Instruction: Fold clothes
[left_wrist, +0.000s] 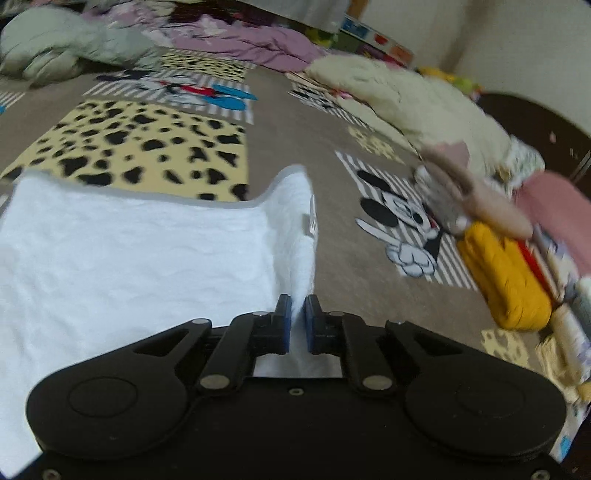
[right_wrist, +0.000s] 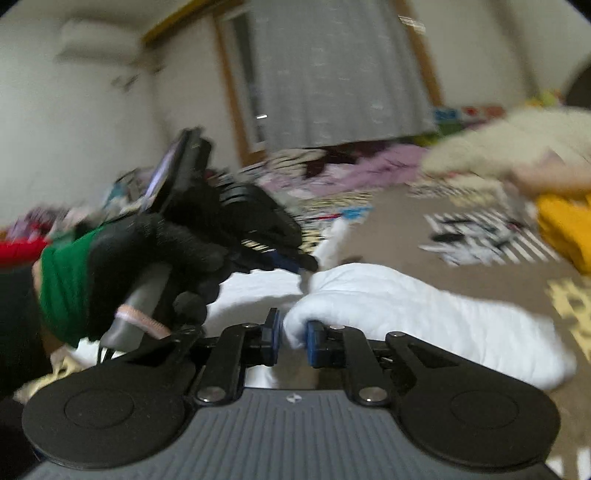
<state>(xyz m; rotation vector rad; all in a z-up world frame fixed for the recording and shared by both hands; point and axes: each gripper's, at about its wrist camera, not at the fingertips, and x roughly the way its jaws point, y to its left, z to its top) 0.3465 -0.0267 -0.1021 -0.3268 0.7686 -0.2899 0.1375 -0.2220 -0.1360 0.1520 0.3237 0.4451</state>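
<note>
A white garment (left_wrist: 129, 258) is spread over a patterned rug (left_wrist: 288, 122), and a raised fold of it is pinched between the nearly closed blue pads of the left gripper (left_wrist: 297, 317). In the right wrist view, a bunched edge of the same white cloth (right_wrist: 406, 314) is clamped in the right gripper (right_wrist: 293, 334), whose jaws are drawn in tight against the fabric. The left gripper (right_wrist: 295, 260) is seen there too, held by a gloved hand (right_wrist: 147, 258) (black glove, green cuff). A yellow folded item (left_wrist: 506, 280) is stacked at the rug's edge, beside a cream fluffy blanket (left_wrist: 424, 107).
</note>
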